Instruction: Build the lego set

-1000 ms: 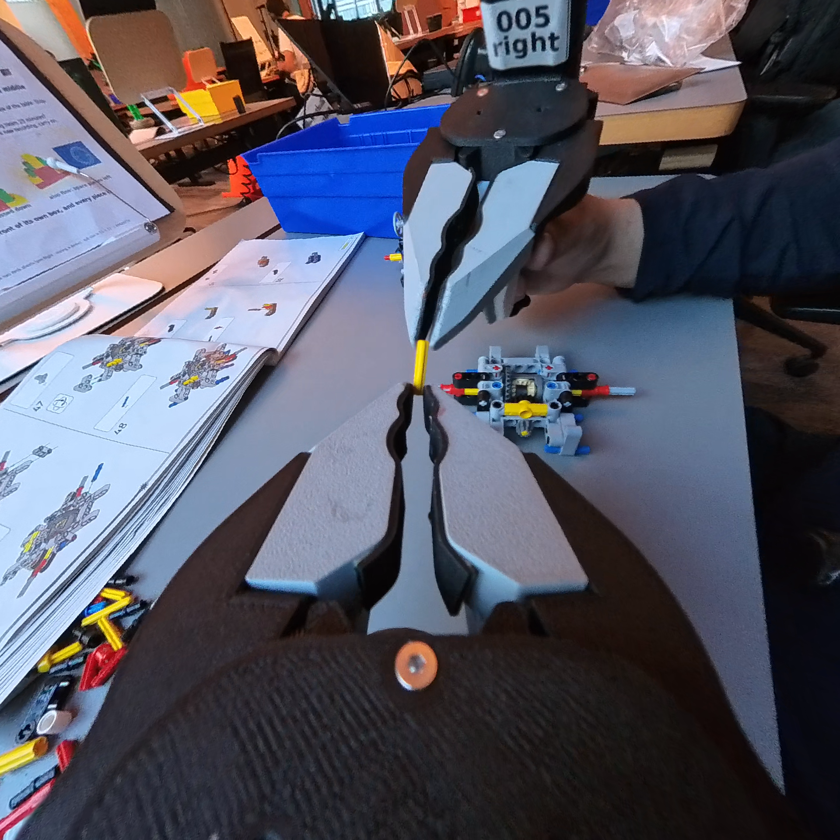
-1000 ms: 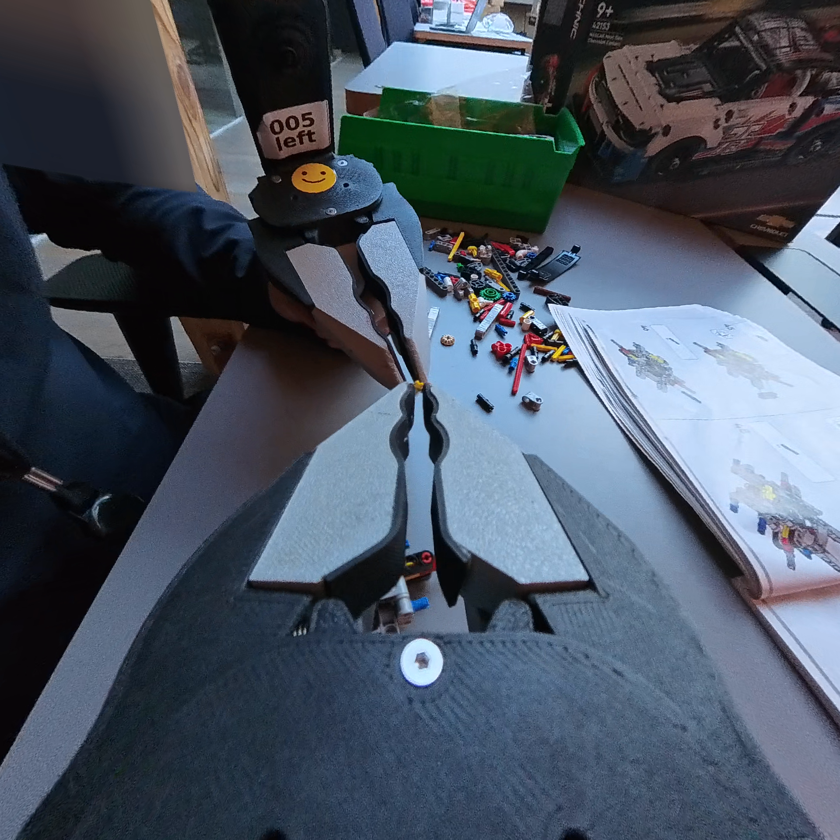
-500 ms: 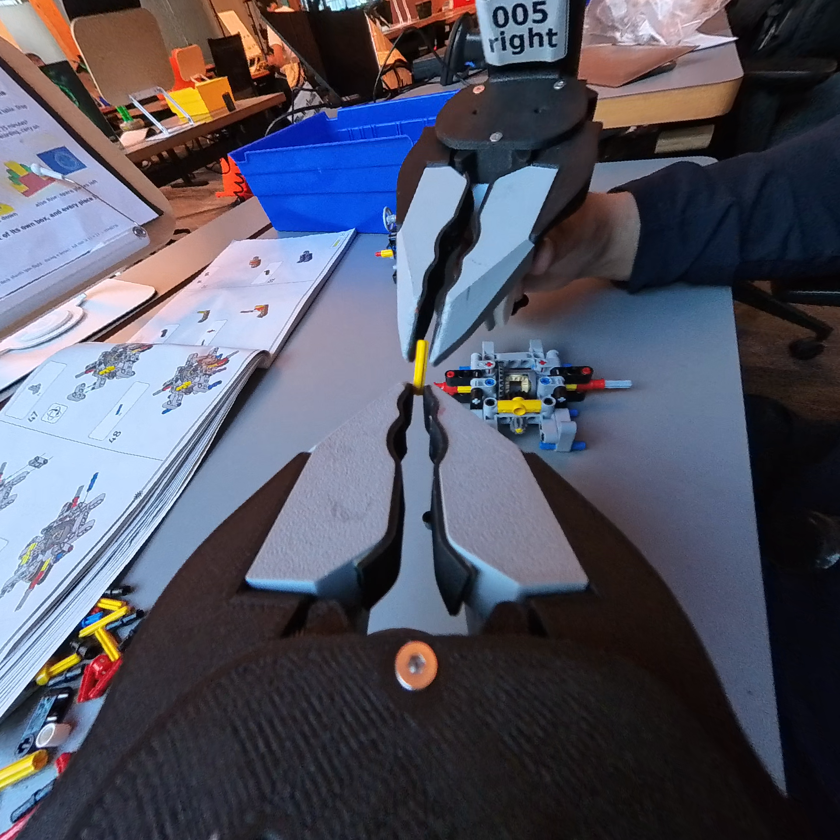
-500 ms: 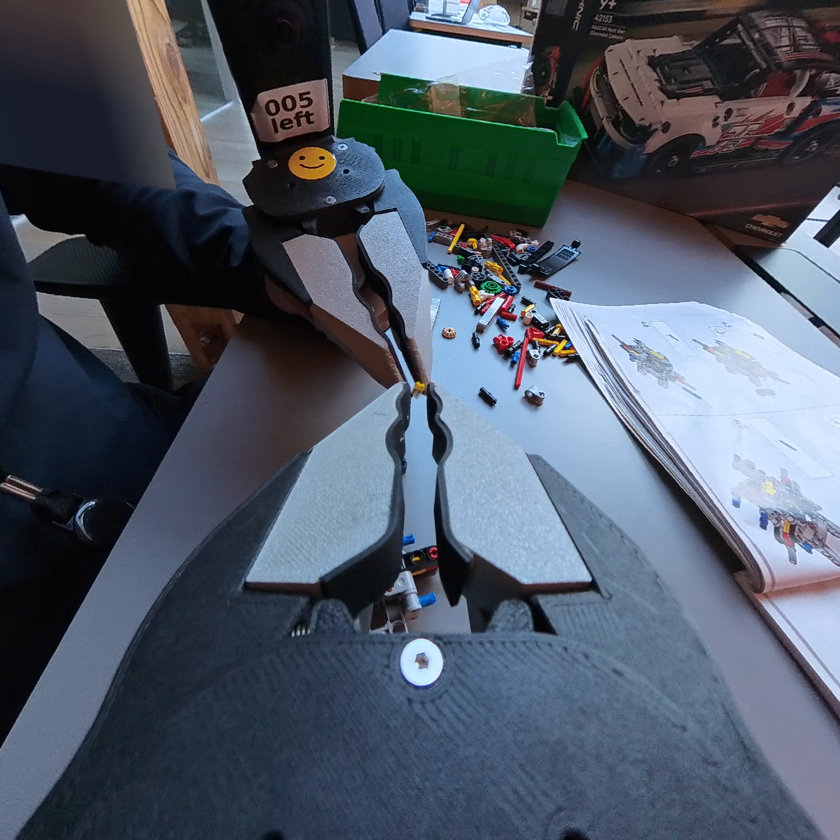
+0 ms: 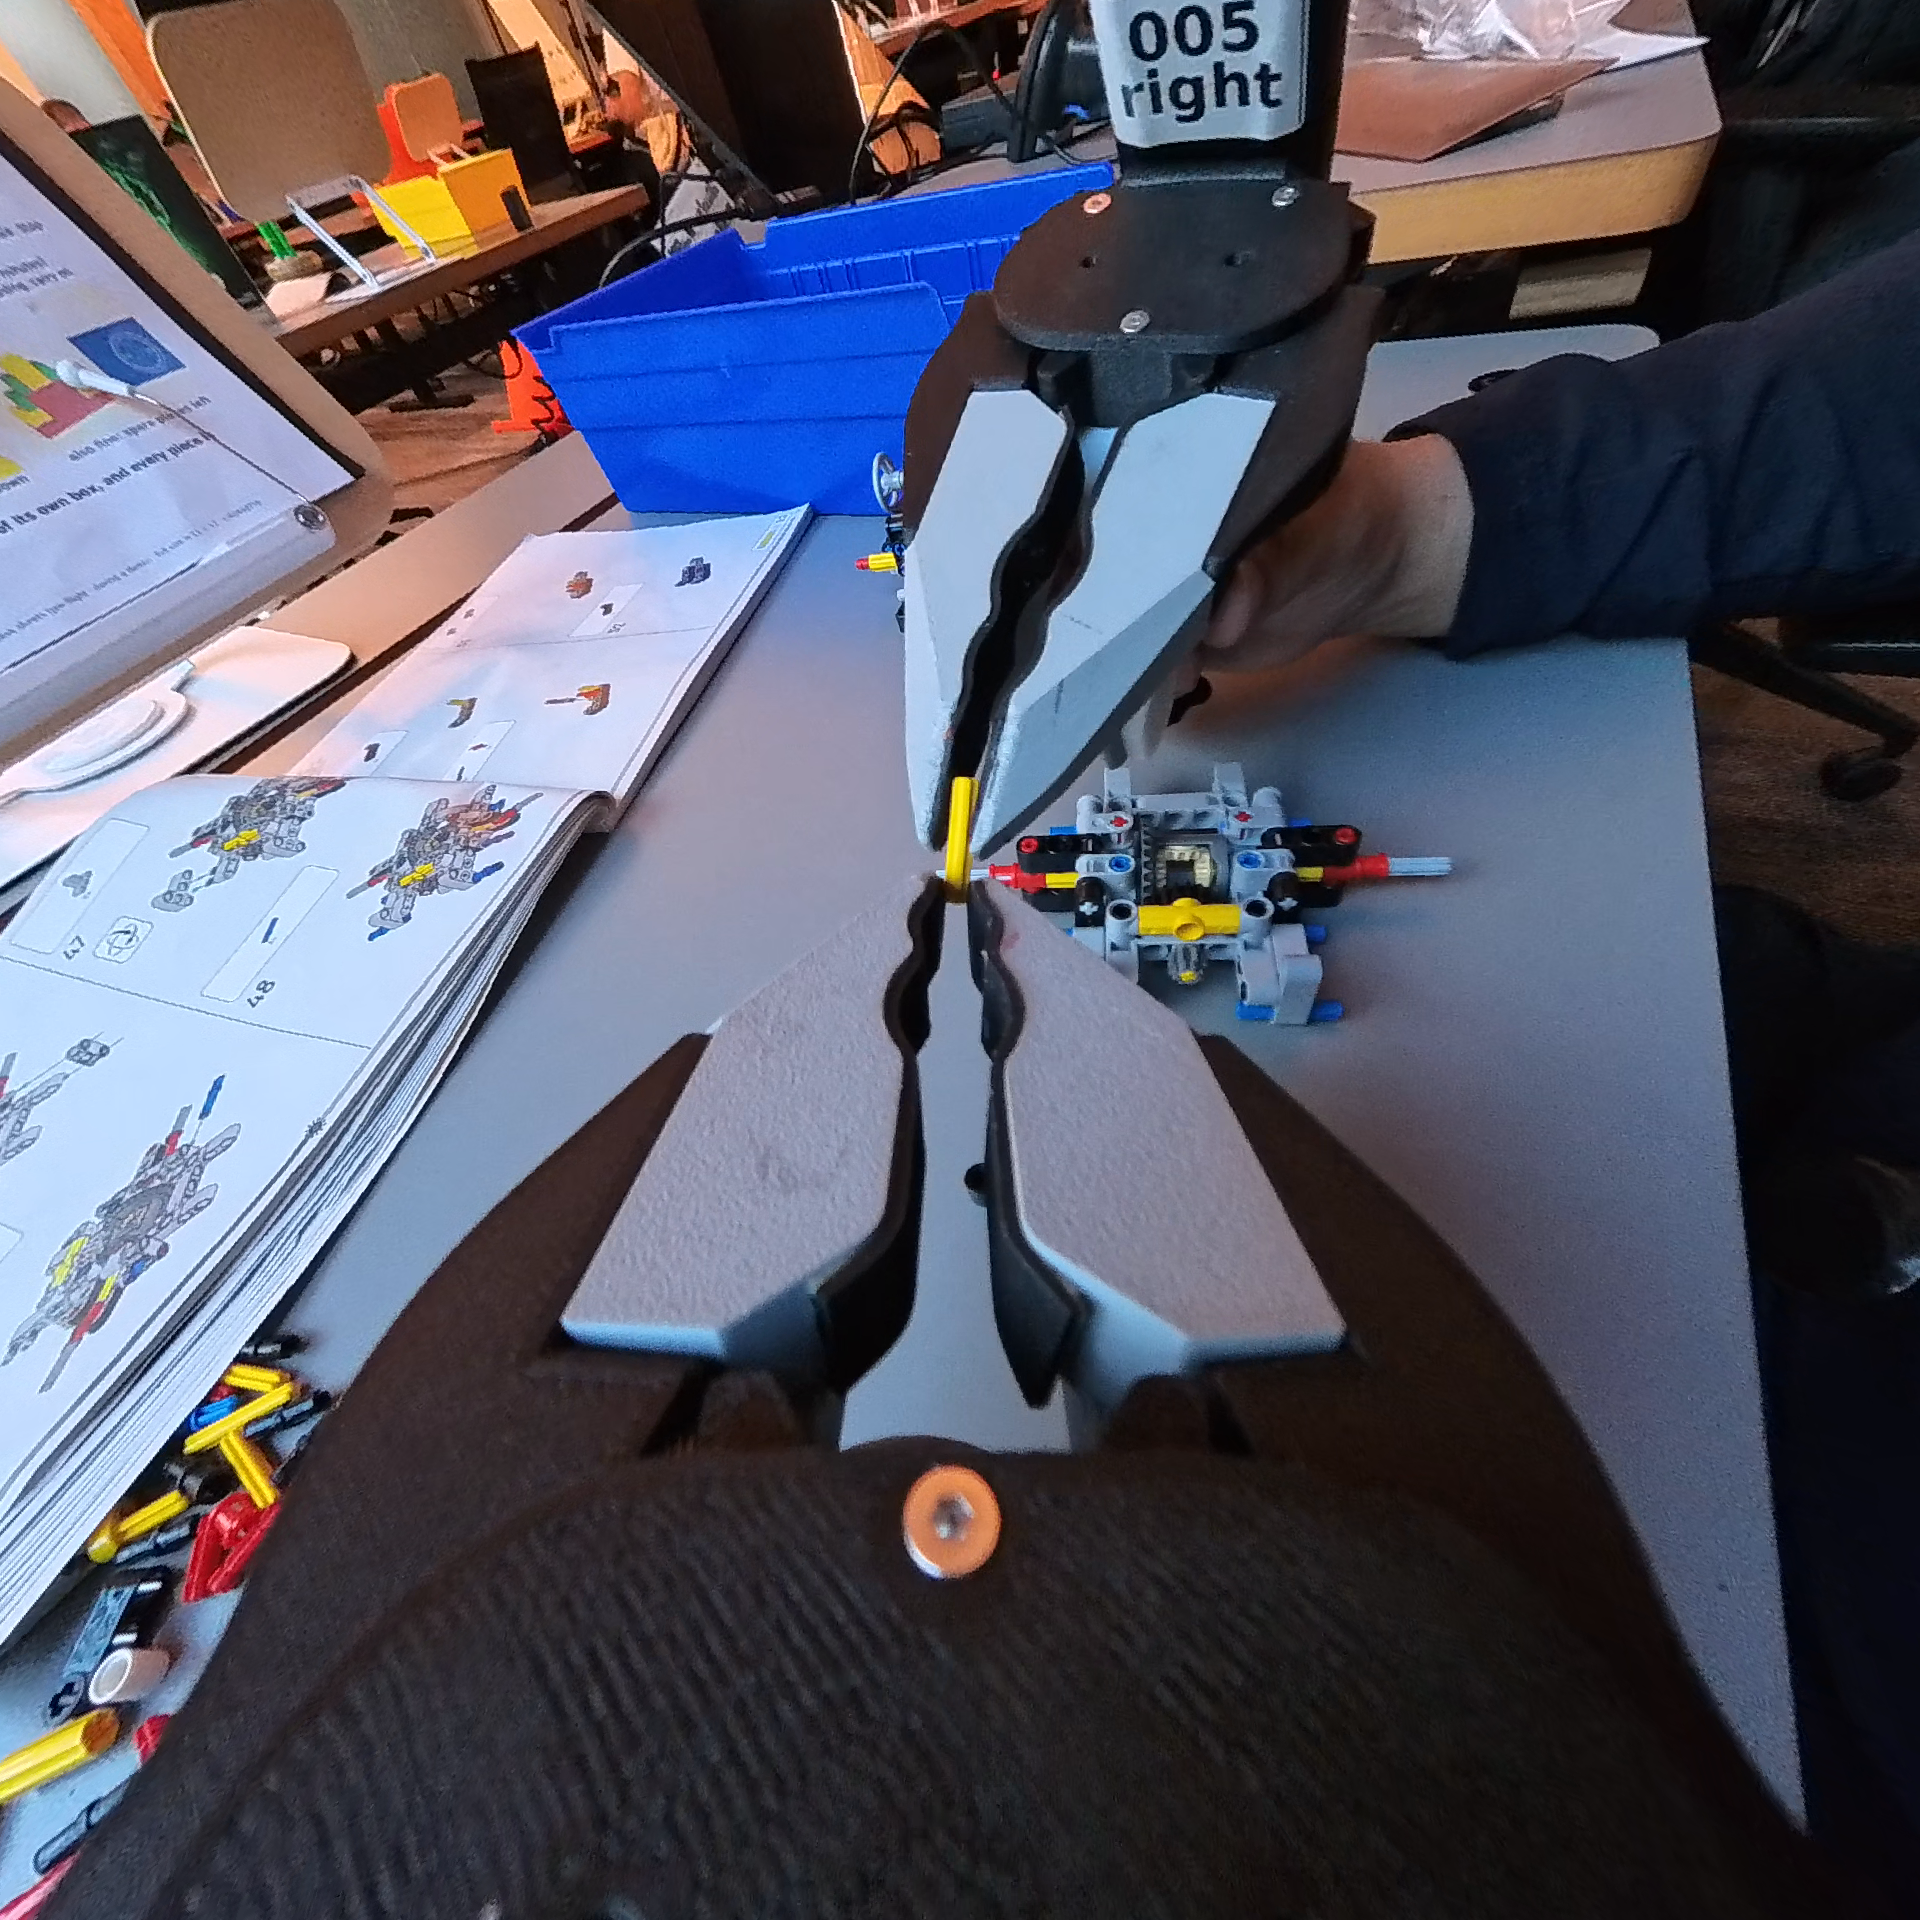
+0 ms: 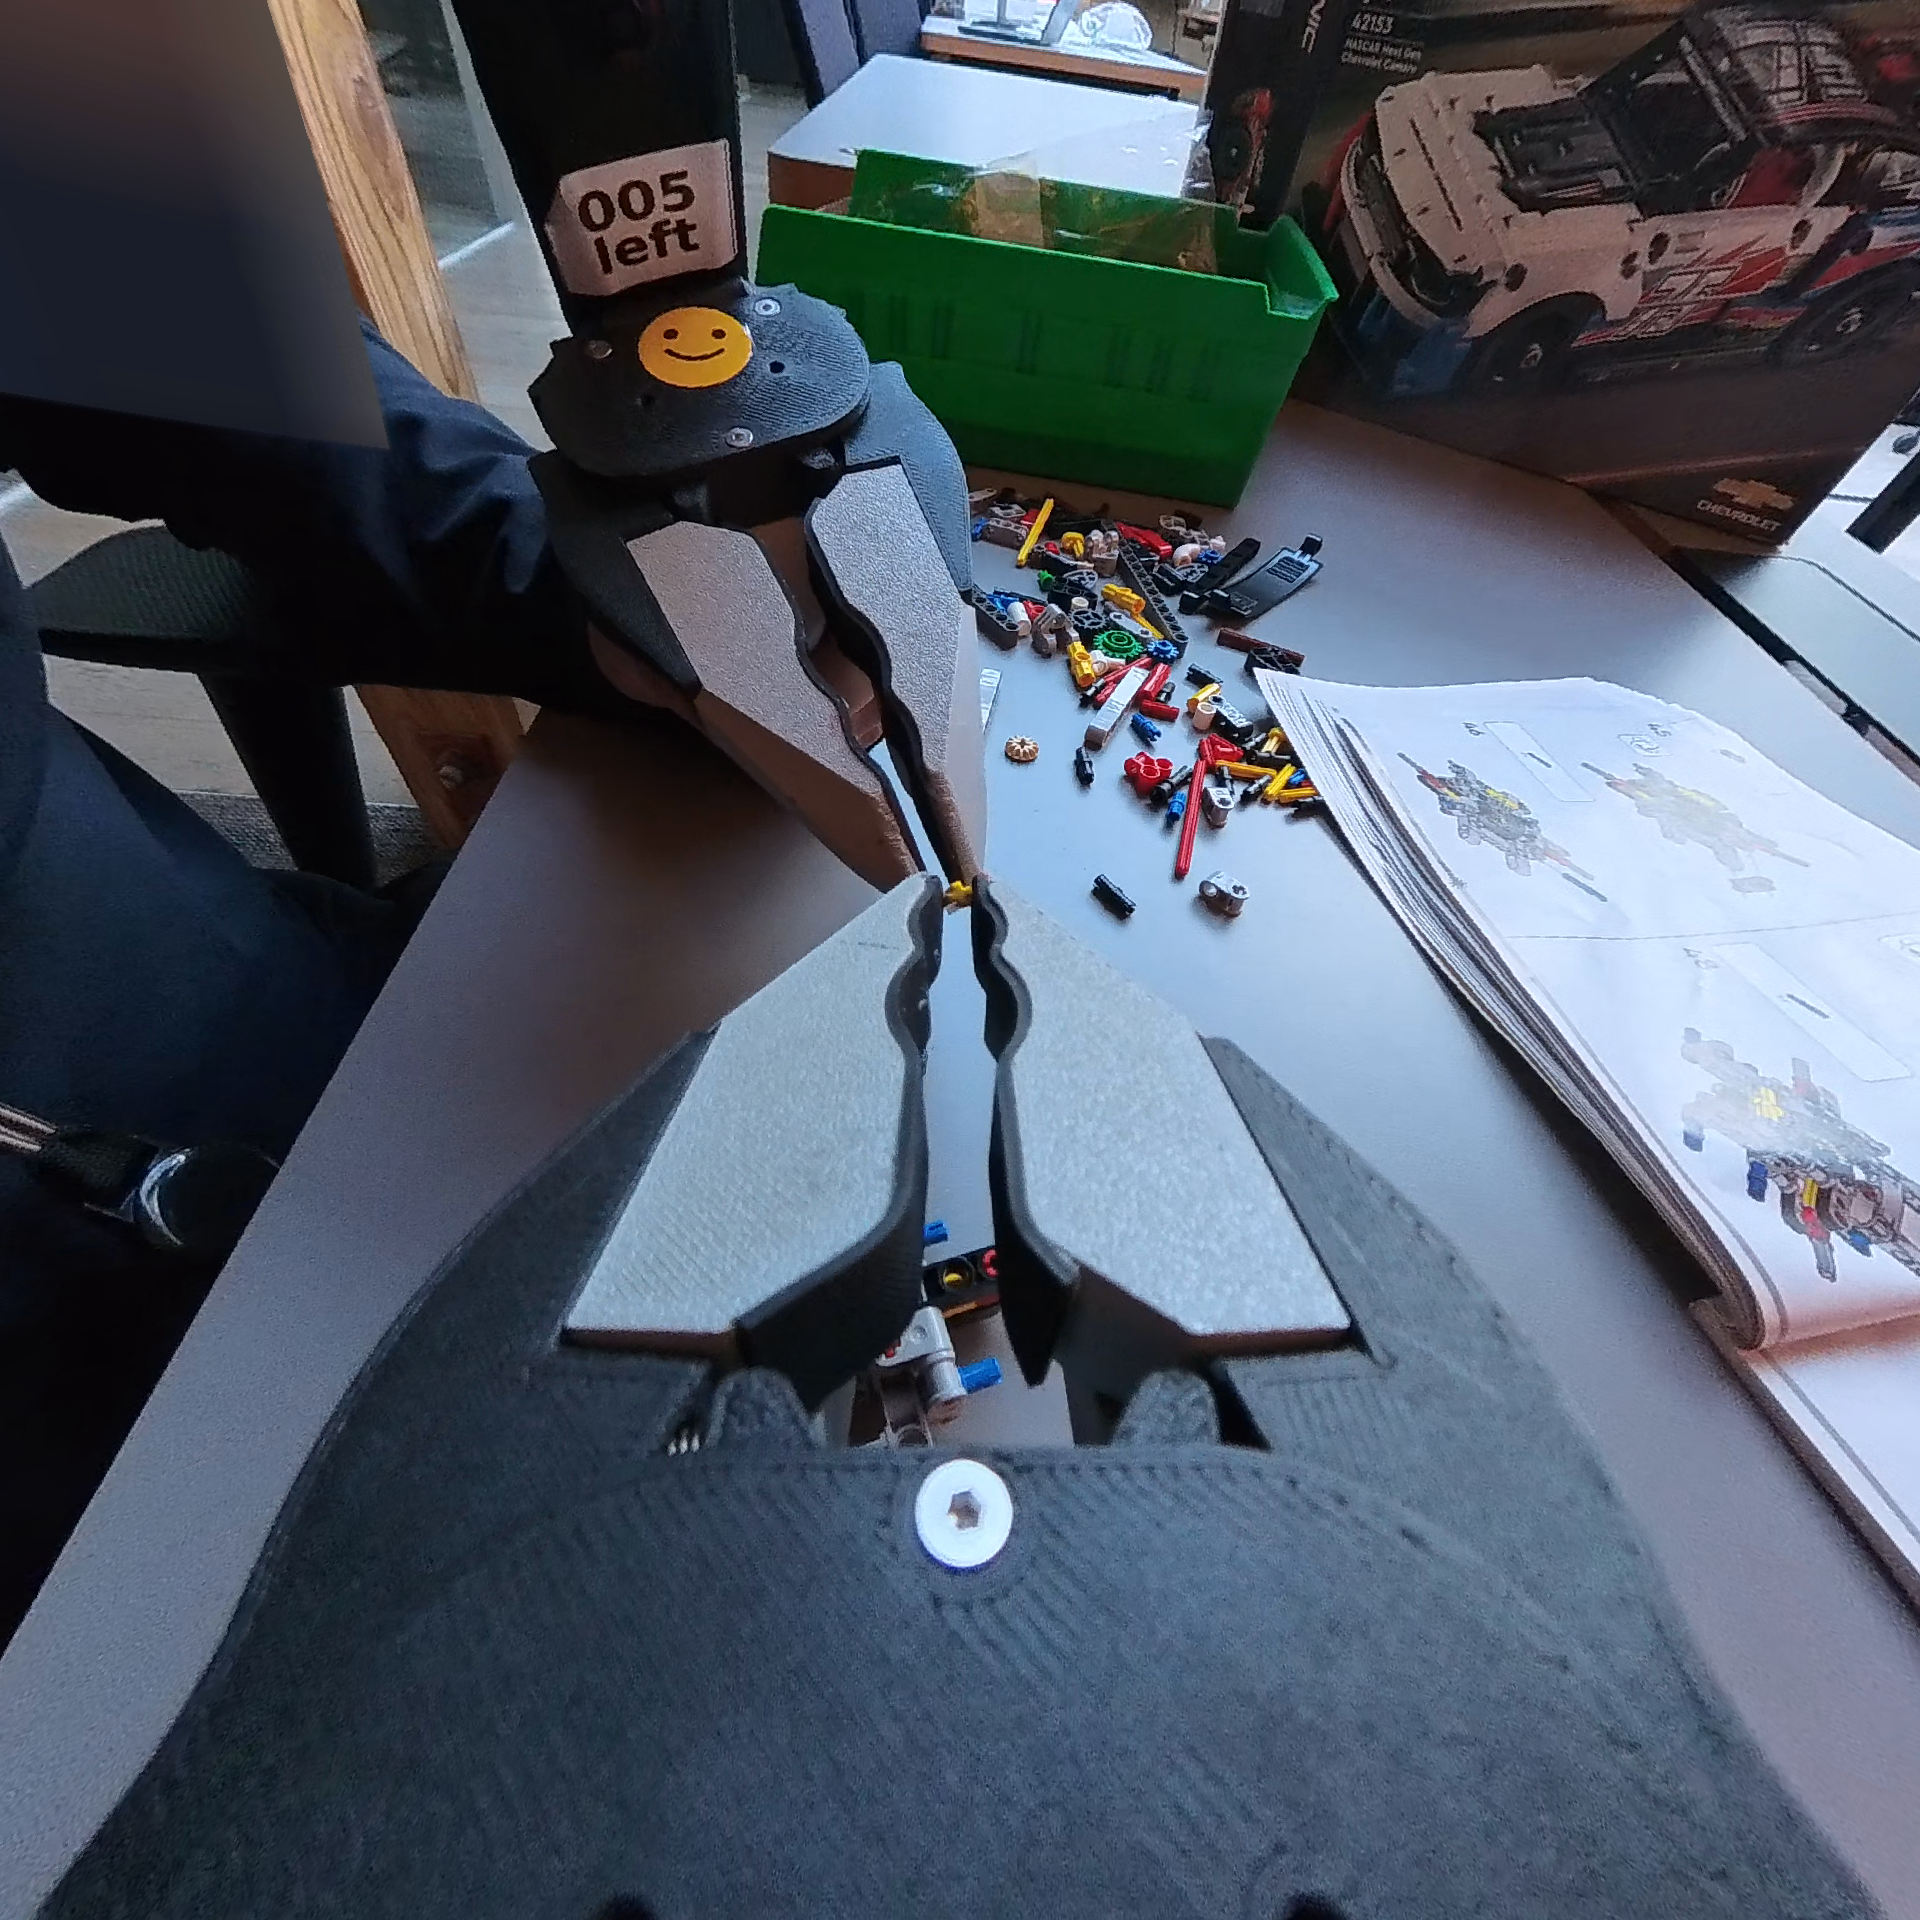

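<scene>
Two tongs meet tip to tip above the desk
Left tongs and right tongs both clamp one yellow pin; grey brick assembly just beyond

**Hidden and cut off**

Both ends of the yellow axle sat buried between fingers. The right gripper's body covered most of the small grey assembly. The instruction booklet ran off the left edge, and a blurred patch masked the person's upper body.
</scene>
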